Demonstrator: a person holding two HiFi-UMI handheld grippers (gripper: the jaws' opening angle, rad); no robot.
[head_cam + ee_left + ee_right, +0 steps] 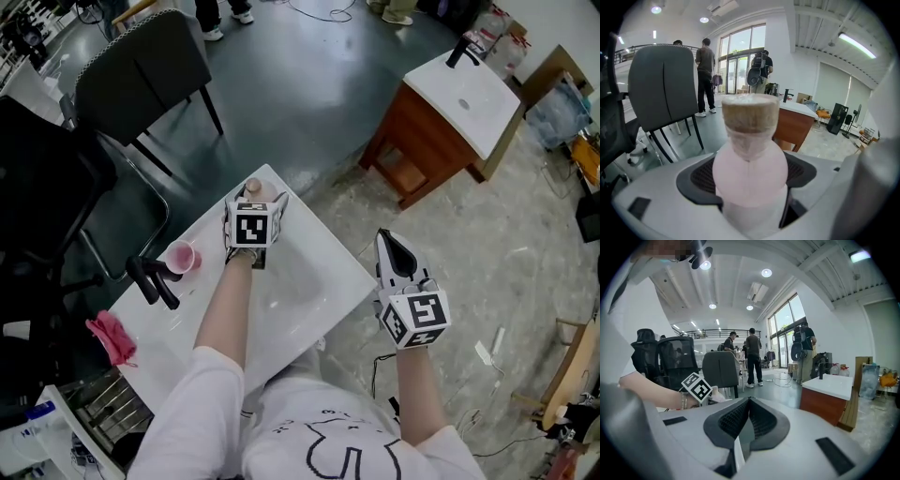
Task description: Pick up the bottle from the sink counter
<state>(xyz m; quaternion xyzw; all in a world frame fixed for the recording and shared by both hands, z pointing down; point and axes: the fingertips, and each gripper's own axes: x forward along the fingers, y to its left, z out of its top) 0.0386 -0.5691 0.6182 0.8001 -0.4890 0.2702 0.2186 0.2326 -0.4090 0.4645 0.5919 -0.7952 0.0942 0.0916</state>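
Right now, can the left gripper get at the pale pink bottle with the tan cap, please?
Likely yes: the left gripper has its pads against both sides of the bottle; nothing blocks it.

White short-sleeved T-shirt (323,427) with, seemingly, black line print.

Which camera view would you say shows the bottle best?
The left gripper view: the bottle fills its centre between the jaws of the left gripper, pink body and tan cap plain. The head view shows only its cap above the marker cube. The right gripper view does not clearly show it.
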